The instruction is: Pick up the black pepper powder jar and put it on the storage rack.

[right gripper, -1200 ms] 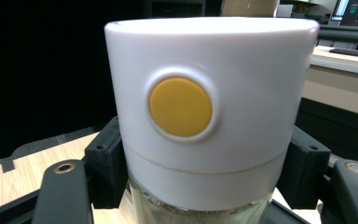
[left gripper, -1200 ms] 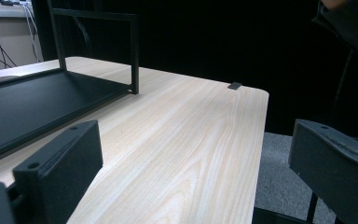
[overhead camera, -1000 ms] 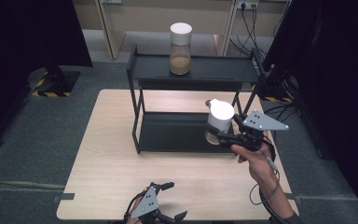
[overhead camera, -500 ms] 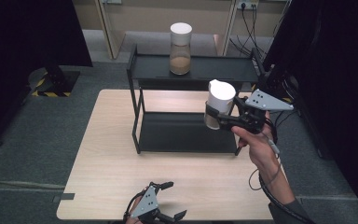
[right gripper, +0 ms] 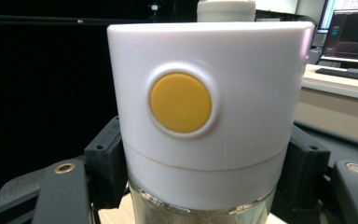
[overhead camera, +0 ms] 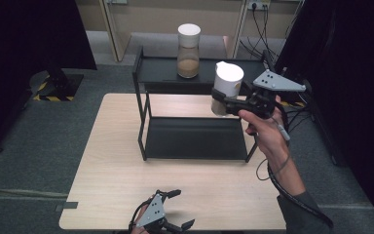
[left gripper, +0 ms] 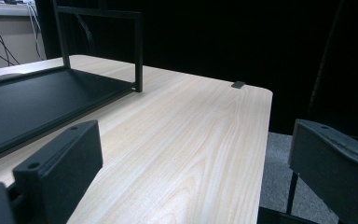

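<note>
High view: right gripper [overhead camera: 223, 100] clamped around white-lidded jar [overhead camera: 226, 87] of brown contents; left gripper [overhead camera: 177, 208] spread.

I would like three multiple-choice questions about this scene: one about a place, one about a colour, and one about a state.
1. Where does the second jar stand?
A. on the top shelf of the black rack
B. on the floor
C. on the bare tabletop

2. What colour is the round button on the held jar's lid?
A. green
B. yellow
C. red

3. How is the right gripper?
A. open and empty
B. lying on the table
C. shut on the held jar

Answers:
1 A: it stands on the upper shelf of the black rack.
2 B: the right gripper view shows it yellow.
3 C: its jaws clamp the held jar in the air.
</note>
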The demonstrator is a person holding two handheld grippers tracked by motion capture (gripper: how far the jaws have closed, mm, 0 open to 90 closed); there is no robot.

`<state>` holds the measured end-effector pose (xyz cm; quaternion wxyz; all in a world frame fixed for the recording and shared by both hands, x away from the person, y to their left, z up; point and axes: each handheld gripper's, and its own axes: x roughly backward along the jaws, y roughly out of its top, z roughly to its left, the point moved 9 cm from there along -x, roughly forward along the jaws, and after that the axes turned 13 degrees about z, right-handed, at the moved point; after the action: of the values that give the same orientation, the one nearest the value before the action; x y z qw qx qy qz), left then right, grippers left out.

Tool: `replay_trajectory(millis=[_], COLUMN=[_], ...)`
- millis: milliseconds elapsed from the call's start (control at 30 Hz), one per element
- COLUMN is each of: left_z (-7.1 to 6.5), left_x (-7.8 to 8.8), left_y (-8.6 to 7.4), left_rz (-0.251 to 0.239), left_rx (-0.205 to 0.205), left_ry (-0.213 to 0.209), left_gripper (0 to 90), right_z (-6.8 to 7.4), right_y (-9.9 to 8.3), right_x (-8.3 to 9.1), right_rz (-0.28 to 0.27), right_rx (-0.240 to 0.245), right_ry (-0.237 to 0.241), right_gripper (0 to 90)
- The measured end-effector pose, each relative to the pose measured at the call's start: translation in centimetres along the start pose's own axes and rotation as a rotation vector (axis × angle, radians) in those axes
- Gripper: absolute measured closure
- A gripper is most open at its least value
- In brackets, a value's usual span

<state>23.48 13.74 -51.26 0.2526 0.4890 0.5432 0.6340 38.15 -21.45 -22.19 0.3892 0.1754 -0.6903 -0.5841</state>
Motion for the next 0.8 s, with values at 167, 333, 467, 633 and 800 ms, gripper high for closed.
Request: replay_trajectory(millis=[167,333,467,633,800], left_z=[0.0,-0.1,-0.1,-0.1,-0.1], left_x=[0.0,0.0,0.0,0.0,0.0], left_y=[0.0,0.0,0.0,0.0,-0.1], left_rz=[-0.002,-0.001,-0.001,-0.003,-0.001], left_rx=[0.0,-0.001,-0.001,-0.001,-0.001], left_ry=[0.0,-0.001,-0.003,-0.003,-0.005], left_gripper=[2.2,2.2,2.2,2.2,2.3], right_z=[-0.2,-0.5,-1.0,-1.5,-1.9], right_y=[1.4,2.5,3.3,4.2,5.0], right_x=[-0.5,-1.1,-1.7,-2.6,-3.5], right_rz=[-0.001,0.004,0.007,0.009,0.009], right_rx=[-0.012,-0.015,-0.018,-0.023,-0.027], right_ry=[-0.019,-0.047,-0.072,-0.102,-0.13], right_gripper=[31.0,31.0,31.0,31.0,31.0])
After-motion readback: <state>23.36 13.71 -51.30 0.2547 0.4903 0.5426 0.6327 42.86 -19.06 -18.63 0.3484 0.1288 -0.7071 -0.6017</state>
